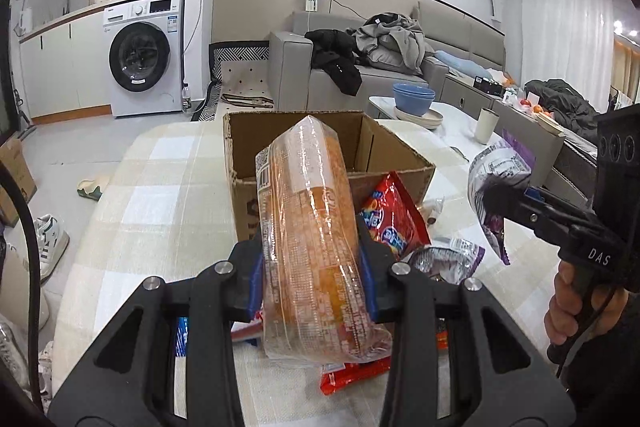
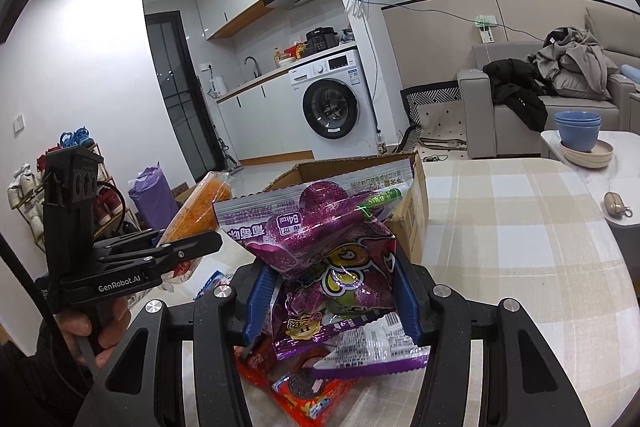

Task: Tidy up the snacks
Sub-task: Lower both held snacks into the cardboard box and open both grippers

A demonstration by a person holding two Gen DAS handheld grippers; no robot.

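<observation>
Two grippers were loaded beside the cardboard box [image 1: 332, 163]: the left gripper [image 1: 316, 279] pinched an orange packet [image 1: 308, 227], the right gripper [image 2: 332, 295] purple packets [image 2: 320, 239] whose slick, bunched film could slip out.

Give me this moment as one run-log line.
left gripper: shut on orange packet | right gripper: shut on purple snack bags | cardboard box: open | red bags: on table
</observation>
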